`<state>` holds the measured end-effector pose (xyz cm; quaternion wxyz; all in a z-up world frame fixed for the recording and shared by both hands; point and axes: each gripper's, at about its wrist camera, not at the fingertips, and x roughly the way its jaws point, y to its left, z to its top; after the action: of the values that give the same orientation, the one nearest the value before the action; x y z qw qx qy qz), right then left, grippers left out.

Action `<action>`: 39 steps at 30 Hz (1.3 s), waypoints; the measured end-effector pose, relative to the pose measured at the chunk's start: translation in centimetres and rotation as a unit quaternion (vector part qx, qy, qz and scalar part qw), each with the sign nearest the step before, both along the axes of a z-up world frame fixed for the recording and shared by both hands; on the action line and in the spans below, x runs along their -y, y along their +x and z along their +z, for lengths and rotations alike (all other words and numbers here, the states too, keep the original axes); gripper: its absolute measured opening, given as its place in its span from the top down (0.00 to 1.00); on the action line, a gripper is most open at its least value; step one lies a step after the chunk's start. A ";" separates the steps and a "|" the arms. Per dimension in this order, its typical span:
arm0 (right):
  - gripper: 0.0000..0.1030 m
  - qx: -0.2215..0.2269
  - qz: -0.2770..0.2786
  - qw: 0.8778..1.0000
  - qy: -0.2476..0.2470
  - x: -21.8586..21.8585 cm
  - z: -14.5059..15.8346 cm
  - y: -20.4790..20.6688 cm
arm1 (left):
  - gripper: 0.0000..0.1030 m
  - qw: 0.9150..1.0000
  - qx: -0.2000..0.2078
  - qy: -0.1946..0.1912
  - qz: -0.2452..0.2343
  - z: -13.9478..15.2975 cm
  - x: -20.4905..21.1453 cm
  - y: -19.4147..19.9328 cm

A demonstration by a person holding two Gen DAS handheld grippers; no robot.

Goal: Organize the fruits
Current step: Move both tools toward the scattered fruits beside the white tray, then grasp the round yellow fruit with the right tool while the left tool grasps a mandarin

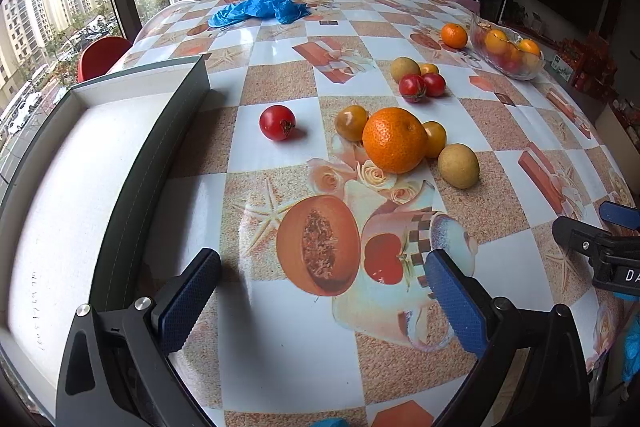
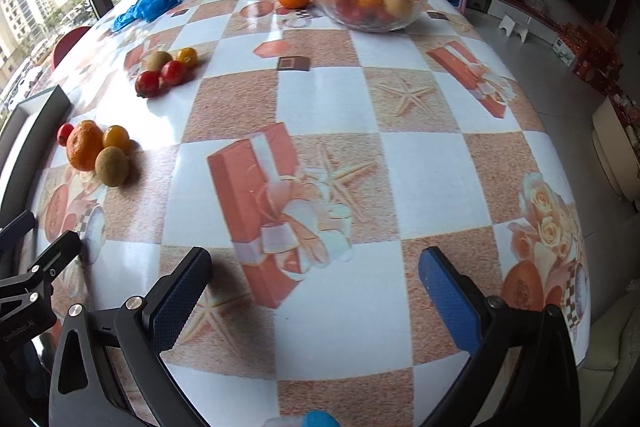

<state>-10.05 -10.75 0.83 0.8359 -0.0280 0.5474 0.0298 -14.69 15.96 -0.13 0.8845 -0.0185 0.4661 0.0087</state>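
Loose on the patterned tablecloth [image 1: 280, 79], near cluster: large orange [image 1: 394, 140], touching two small yellow-orange fruits, one at its left [image 1: 351, 123] and one at its right [image 1: 435, 139]; brown kiwi-like fruit [image 1: 458, 165] just beside; red tomato [image 1: 277, 122] apart, toward the tray. Middle cluster, farther back: two red tomatoes [image 1: 422, 87], one brown fruit [image 1: 404, 69], one small yellow fruit [image 1: 429, 69], all close together. Far right: single mandarin [image 1: 454, 35] just beside the glass bowl [image 2: 412, 11], not in it. Glass bowl: already holding several orange, yellow and red fruits, exact count not readable. Grey-rimmed tray with white liner [image 1: 100, 163], left of the near cluster: no fruit visible on the part shown. Blue crumpled plastic [image 1: 260, 7] at the far edge, not involved. Left gripper [image 1: 320, 287]: fingers spread wide, holding nothing, low over the cloth in front of the near cluster. Right gripper [image 2: 316, 287]: fingers likewise spread wide, empty, over bare cloth, well apart from every fruit. Progress, judged: early to partial; some fruit gathered in the bowl, ten loose pieces left on the cloth, none currently gripped. Intended destination, bowl or tray, not determinable from these views.
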 end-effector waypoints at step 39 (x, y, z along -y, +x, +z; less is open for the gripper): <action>0.74 0.005 0.168 0.985 0.027 -11.2 0.5 4.3 | 0.01 0.999 -0.027 -0.002 -0.016 0.0 0.0 1.4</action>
<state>-5.79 0.43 1.28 0.8220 -0.0970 0.5299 0.1849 -13.33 15.96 -0.08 0.8713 -0.0125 0.4905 -0.0055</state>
